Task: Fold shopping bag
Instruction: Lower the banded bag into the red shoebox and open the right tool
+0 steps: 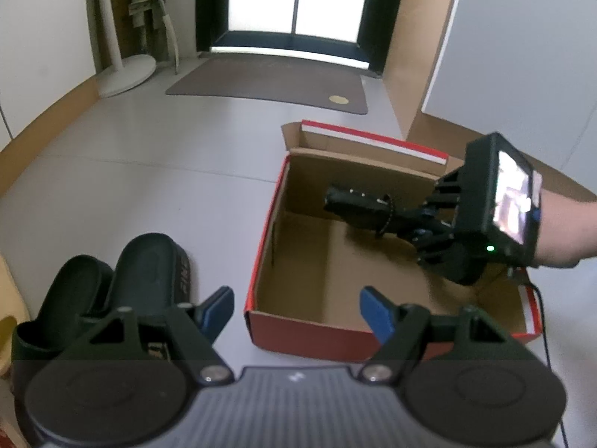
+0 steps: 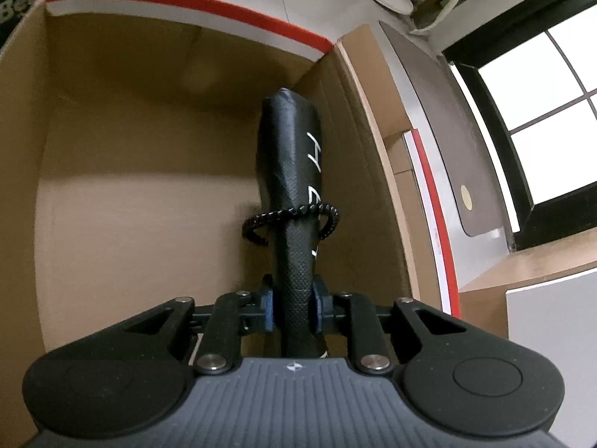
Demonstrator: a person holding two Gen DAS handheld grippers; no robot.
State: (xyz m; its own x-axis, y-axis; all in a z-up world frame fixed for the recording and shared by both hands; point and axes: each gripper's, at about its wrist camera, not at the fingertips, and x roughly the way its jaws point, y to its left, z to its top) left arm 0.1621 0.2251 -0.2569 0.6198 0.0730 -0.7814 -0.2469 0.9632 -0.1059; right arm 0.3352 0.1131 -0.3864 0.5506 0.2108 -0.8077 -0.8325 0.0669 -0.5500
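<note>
Basically at the stow step: right hand-held gripper (image 2: 291, 311) clamped on the rolled black textured shopping bag (image 2: 289, 171), banded with a coiled tie, inside the red-edged cardboard box (image 2: 112, 119) near its far corner. Left hand-held gripper (image 1: 296, 311) apart, empty. Next probably lowering, then releasing.

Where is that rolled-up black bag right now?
The rolled black bag sits between the right gripper's pads, held over the inside of the open red cardboard box, near its far corner.

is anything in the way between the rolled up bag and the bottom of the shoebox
Nothing visible. The right claw holds the rolled black bag inside the open shoebox, and the cardboard floor beneath it looks bare.
</note>
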